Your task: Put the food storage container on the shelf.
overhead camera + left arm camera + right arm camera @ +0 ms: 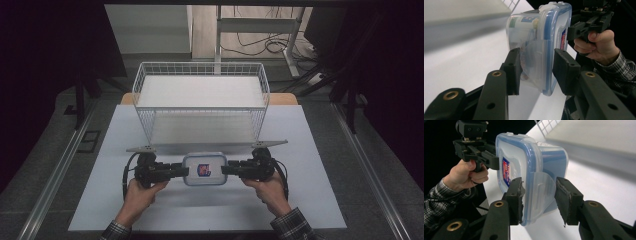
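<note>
A clear plastic container (204,169) with a blue-rimmed lid and a red and blue label lies lid up in front of the wire basket. My left gripper (186,171) meets its left end and my right gripper (223,170) its right end. In the left gripper view the left gripper (536,72) is shut on the container (536,32), one jaw on the lid rim and one on the underside, straddling a clear latch flap (536,60). The right gripper (539,200) holds the container (544,157) the same way across its latch flap (541,187).
A white wire basket (200,64) with a white floor stands just behind the container. Everything rests on a white mat (300,200). Metal rails run along both sides of the table. A hand and a plaid sleeve (609,65) sit behind each gripper.
</note>
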`<action>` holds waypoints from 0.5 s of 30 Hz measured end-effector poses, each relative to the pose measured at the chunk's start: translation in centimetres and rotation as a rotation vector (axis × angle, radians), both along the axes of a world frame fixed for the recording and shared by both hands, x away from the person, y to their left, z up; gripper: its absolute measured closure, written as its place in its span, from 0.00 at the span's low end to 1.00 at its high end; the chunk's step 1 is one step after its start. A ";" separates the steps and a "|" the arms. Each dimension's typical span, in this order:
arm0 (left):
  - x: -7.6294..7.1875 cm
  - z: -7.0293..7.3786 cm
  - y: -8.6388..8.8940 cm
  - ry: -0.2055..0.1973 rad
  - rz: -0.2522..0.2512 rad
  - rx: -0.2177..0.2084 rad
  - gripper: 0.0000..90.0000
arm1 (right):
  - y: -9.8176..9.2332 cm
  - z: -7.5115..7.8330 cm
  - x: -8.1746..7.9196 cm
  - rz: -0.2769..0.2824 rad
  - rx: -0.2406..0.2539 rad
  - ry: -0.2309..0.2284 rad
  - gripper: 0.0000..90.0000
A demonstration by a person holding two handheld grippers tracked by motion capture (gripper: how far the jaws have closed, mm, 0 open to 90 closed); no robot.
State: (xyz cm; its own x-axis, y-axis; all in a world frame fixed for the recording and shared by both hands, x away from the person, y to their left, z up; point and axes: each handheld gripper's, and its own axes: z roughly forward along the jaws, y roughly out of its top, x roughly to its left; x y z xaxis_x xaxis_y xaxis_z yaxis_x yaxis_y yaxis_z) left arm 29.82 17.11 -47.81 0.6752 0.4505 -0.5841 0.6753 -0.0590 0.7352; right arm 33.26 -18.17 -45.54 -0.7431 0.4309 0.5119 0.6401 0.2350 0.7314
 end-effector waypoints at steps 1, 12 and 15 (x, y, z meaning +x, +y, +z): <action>0.2 0.4 0.0 -0.004 0.002 0.000 0.65 | 0.0 0.4 0.2 0.000 0.002 -0.001 0.64; 2.7 5.3 0.5 -0.051 0.017 -0.001 0.65 | 0.3 5.0 3.0 0.003 0.029 -0.046 0.64; 3.5 6.5 0.7 -0.062 0.016 0.004 0.65 | 0.5 6.3 3.8 -0.003 0.033 -0.059 0.64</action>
State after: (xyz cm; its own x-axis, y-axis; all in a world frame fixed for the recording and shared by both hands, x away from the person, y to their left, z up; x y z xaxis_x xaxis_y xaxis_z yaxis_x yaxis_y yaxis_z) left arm 33.34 17.80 -41.29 0.7031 0.4635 -0.5392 0.6289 -0.0516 0.7757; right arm 37.06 -17.64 -39.19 -0.7710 0.4166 0.4816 0.5966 0.2083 0.7750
